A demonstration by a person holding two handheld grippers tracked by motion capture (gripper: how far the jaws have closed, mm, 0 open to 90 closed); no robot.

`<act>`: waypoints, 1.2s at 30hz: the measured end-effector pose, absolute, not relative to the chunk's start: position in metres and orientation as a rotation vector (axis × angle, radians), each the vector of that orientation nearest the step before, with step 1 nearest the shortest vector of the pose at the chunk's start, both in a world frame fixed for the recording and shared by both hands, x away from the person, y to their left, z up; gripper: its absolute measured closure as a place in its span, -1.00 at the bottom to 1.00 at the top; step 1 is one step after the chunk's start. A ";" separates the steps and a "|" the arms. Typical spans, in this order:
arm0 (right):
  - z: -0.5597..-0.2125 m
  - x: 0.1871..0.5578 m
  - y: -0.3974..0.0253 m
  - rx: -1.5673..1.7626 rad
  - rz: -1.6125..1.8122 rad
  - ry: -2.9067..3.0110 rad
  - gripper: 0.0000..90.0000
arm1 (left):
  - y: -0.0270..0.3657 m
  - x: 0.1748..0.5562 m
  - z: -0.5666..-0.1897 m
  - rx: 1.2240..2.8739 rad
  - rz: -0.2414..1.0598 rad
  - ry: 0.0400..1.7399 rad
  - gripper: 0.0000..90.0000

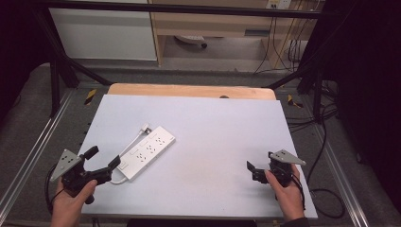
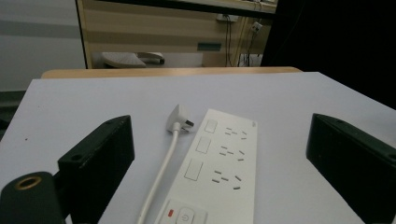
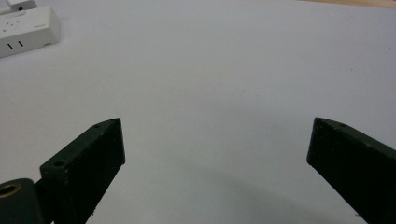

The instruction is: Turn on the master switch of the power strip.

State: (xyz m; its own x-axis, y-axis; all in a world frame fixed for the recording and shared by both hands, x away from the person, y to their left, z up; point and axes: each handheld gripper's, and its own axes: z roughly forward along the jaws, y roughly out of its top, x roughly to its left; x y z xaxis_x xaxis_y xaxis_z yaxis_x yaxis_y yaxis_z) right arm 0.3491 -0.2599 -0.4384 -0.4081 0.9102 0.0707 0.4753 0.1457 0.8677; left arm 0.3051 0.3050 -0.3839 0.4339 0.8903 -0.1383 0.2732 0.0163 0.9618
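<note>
— Nearest the lens: what is being seen of the left gripper (image 2: 219, 163)?

— Both black jaws are being held wide apart, nothing being gripped or touched between them. In the left gripper view they are being framed either side of the near end of the power strip (image 2: 219, 168), which is lying on the table (image 2: 93, 102) just ahead of them. In the high view the left gripper (image 1: 104, 157) is being held in a hand (image 1: 71, 201) at the table's near left corner, one jaw tip being seen just beside the strip's near end; contact cannot be told.

— And the right gripper (image 3: 217, 163)?

— Also being held wide open, empty, over bare table surface. In the high view the right gripper (image 1: 255, 172) is being held by the other hand (image 1: 288, 194) near the near right edge, well apart from the strip.

— Where is the strip being recorded?

— Left of centre on the table (image 1: 213, 142), lying flat and diagonal; power strip (image 1: 146, 151) with its white cable (image 2: 161, 177) running along one side and the plug (image 2: 180, 119) resting just beside its far end.

— Any writing or brand?

— None is being read. A switch with a power symbol (image 2: 186, 217) and a small red mark (image 2: 170, 213) are being noted at the near end; a faint mark at the far corner is too small to tell.
</note>
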 end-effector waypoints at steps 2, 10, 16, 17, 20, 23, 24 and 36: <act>-0.438 0.349 -0.261 1.326 1.197 1.942 -0.90 | 0.302 0.308 -0.382 1.527 0.665 1.072 -0.82; -0.437 0.348 -0.263 1.336 1.205 1.927 -0.90 | 0.289 0.323 -0.379 1.571 0.652 1.059 -0.81; -0.437 0.348 -0.264 1.334 1.205 1.928 -0.90 | 0.287 0.338 -0.378 1.585 0.638 1.067 -0.72; -0.437 0.348 -0.264 1.334 1.205 1.928 -0.90 | 0.287 0.340 -0.379 1.586 0.631 1.070 -0.72; -0.436 0.348 -0.263 1.333 1.204 1.929 -0.89 | 0.287 0.345 -0.382 1.604 0.618 1.078 -0.64; -0.436 0.349 -0.263 1.332 1.206 1.929 -0.89 | 0.287 0.348 -0.383 1.617 0.603 1.087 -0.39; -0.436 0.349 -0.263 1.332 1.206 1.929 -0.89 | 0.287 0.349 -0.384 1.621 0.601 1.089 -0.39; -0.436 0.349 -0.263 1.335 1.201 1.932 -0.89 | 0.281 0.358 -0.389 1.690 0.550 1.078 0.28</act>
